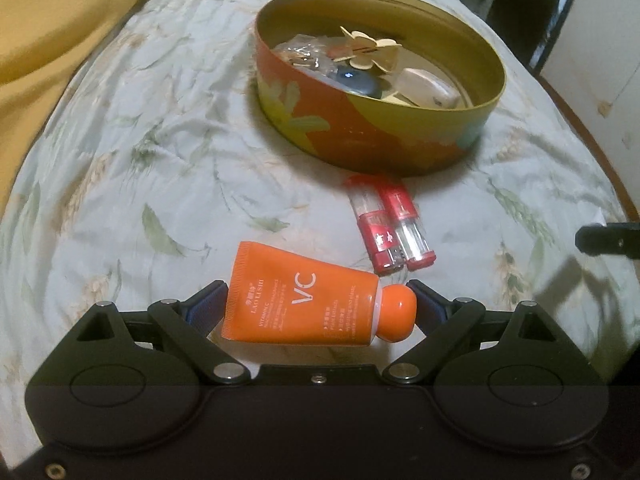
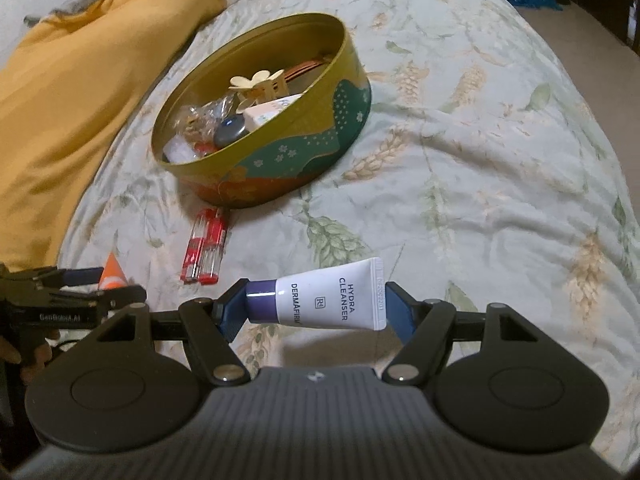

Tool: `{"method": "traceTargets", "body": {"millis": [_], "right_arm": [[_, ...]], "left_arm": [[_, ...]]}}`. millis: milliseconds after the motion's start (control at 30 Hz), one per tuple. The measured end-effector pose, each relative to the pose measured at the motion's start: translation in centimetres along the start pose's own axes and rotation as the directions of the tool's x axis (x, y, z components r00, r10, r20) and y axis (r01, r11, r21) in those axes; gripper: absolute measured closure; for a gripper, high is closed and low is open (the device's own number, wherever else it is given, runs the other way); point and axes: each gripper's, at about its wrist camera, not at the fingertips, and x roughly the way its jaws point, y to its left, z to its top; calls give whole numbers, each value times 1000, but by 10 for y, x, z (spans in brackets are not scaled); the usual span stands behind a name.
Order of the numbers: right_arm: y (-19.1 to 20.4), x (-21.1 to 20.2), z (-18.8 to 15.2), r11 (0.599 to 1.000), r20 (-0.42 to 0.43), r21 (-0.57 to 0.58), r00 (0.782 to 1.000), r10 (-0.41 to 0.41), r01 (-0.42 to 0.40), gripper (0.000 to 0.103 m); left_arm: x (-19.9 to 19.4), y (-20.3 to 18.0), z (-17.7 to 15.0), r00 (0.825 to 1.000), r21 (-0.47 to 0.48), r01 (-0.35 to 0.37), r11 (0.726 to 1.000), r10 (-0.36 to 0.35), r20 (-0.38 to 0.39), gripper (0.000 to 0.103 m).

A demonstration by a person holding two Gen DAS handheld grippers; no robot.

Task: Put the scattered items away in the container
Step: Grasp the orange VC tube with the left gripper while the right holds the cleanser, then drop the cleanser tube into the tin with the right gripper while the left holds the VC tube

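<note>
The left gripper (image 1: 318,304) is clamped end to end on an orange tube (image 1: 304,300) marked VC, one pad on the crimped end, the other against the round orange cap. The right gripper (image 2: 316,304) is likewise clamped lengthwise on a white cleanser tube (image 2: 332,300) with a purple cap, the cap against its left pad and the crimp at its right pad. Both tubes hang above the floral bedspread (image 1: 140,140).

Ahead of the left fingers, just beyond the orange tube, two red and clear lighters (image 1: 390,226) lie side by side on the cloth. Past them stands the round tin (image 1: 380,136), open, gold inside and painted orange and green outside. In it lie a cream flower-shaped hair clip (image 1: 370,50) on top, a crinkled clear wrapper (image 1: 304,54), a dark round object (image 1: 358,82), and a white rectangular piece (image 1: 428,88); other small bits are too unclear to name.

From the right wrist view the tin sits ahead and left of the fingers, with a mustard-yellow pillow (image 2: 68,112) further left.
</note>
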Motion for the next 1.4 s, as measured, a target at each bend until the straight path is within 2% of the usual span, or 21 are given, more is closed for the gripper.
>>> {"method": "traceTargets", "body": {"millis": [367,500,633,933,967,1033,1067,1100,1133,1200,1400], "right_arm": [[19,0,32,999,-18,-29,999,-43,42,30],[32,0,59,999,-2,-37,1000,-31,31,30],[49,2,93,998,16,-60,1000,-20,21,30],[91,21,155,996,20,-94,1000,3,-1,29],[95,24,159,996,20,-92,1000,1,1,28],[102,30,167,997,35,-79,999,-7,10,18],[104,31,170,998,44,-61,999,-3,5,9],[106,32,172,999,55,-41,998,-1,3,1],[108,32,173,999,66,-34,998,-3,5,0],[113,31,169,999,66,-54,998,1,2,0],[119,34,136,992,-3,-125,1000,2,-2,0]], "left_arm": [[-6,15,-5,997,-32,-39,999,41,70,10],[-5,20,-13,996,-21,-47,999,48,73,10],[-8,23,-16,996,-37,-19,999,21,81,10],[-11,18,-19,995,-5,4,1000,-3,99,10],[-11,18,-19,995,-6,6,1000,-5,99,10],[-11,19,-19,995,-11,8,1000,-7,98,10],[-11,20,-19,995,-14,10,1000,-9,99,10],[-11,20,-19,995,-17,12,1000,-10,99,10],[-11,21,-19,995,-22,15,1000,-13,99,10],[-12,23,-19,994,-33,26,999,-23,103,10],[-15,26,-18,994,-51,29,998,-24,106,10]]}}
